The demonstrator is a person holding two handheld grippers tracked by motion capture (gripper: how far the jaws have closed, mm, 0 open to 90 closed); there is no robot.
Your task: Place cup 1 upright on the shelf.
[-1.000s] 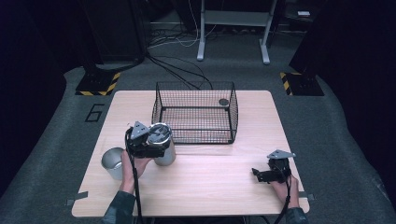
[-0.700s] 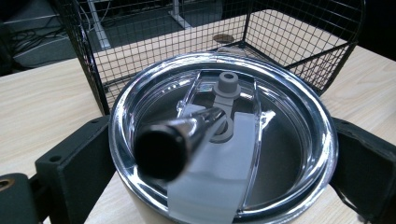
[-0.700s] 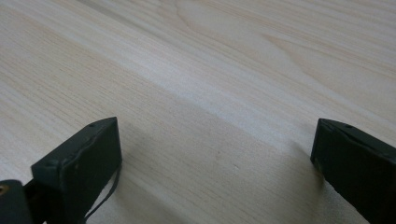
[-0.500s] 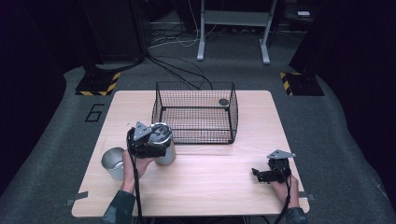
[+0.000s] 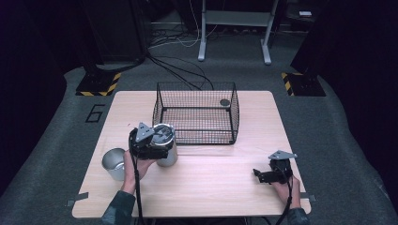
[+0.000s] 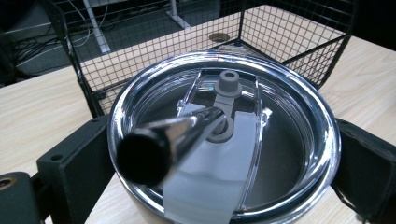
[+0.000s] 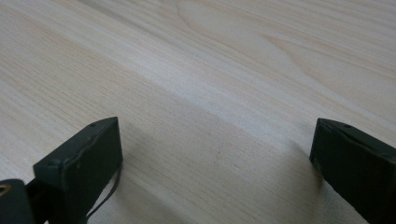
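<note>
my left gripper [image 5: 155, 149] clamps the lidded steel tumbler [image 5: 165, 144] at the wire basket's [image 5: 197, 112] seven o'clock, ready to lift, while my right gripper [image 5: 263, 176] idles, jaws spread.

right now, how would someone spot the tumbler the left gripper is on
Find the wire basket on the table. The tumbler stands at its near left corner, between the left gripper's jaws. Unlike the open cup beside it, it has a clear lid and a straw.

Left claw [image 5: 157, 149] grips a steel tumbler [image 5: 165, 146] beside the wire basket [image 5: 196, 112]; right claw [image 5: 263, 176] rests apart on the tabletop [image 5: 211, 183].
</note>
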